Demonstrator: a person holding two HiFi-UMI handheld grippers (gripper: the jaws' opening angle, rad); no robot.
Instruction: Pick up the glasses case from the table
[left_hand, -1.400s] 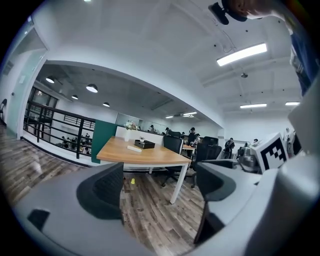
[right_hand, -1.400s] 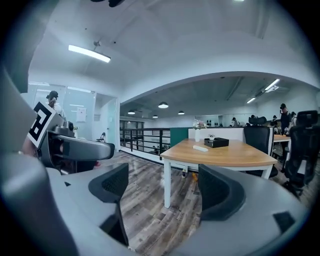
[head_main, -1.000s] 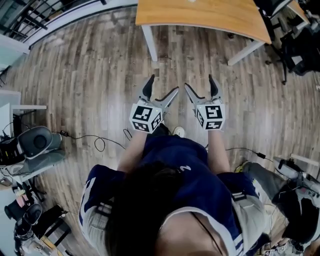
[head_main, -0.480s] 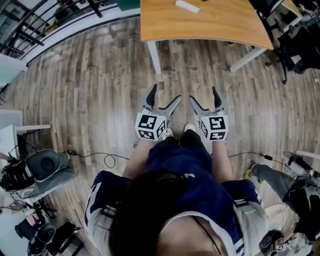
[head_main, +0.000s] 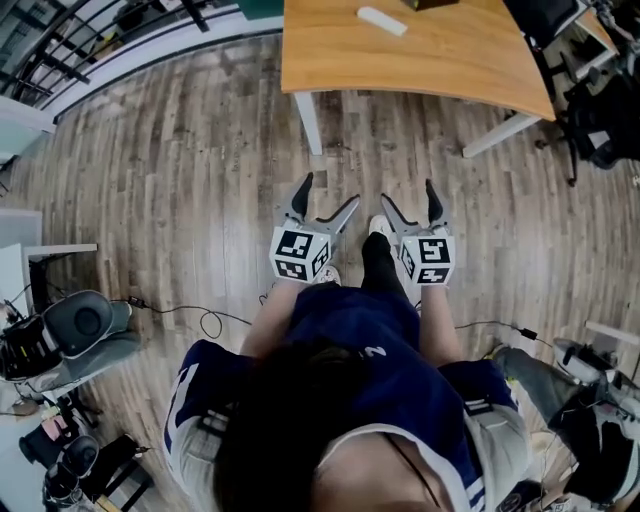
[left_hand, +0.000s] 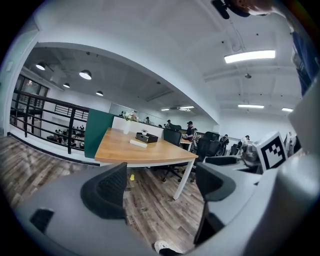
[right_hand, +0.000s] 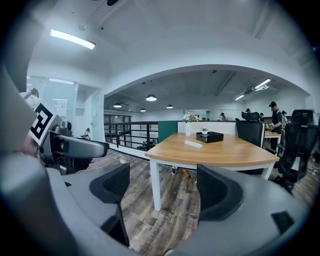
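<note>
Wood-grain planks made up the floor (head_main: 180, 160), and ahead of the person stood the counter (head_main: 330, 50), its top pale orange wood on white legs. The case (head_main: 383, 20), a small white oblong, lay flat on that top towards its far side, well apart from both tools. The left hand-held gripper (head_main: 328, 193) was held out over the floor in front of the person's dark blue shirt (head_main: 370, 350). Its jaws were spread wide, and its own view showed the two black pads (left_hand: 107, 192) far apart with only bare planks between them. The right hand-held gripper (head_main: 408, 195) hung level beside it, near but not touching. Its jaws were likewise wide and empty, the pads (right_hand: 111, 186) framing a counter leg and the floor. Both tools pointed towards the counter. In the left gripper view the case (left_hand: 138, 143) sat just in front of a black box (left_hand: 146, 138). The right gripper view showed the same pair, the case (right_hand: 193, 144) left of the box (right_hand: 209, 136) and a little nearer. A white shoe (head_main: 378, 226) stood on the floor between the two tools. Black chairs (right_hand: 297, 145) stood beyond the counter's right end, and a black railing (left_hand: 45, 125) ran along the left.
</note>
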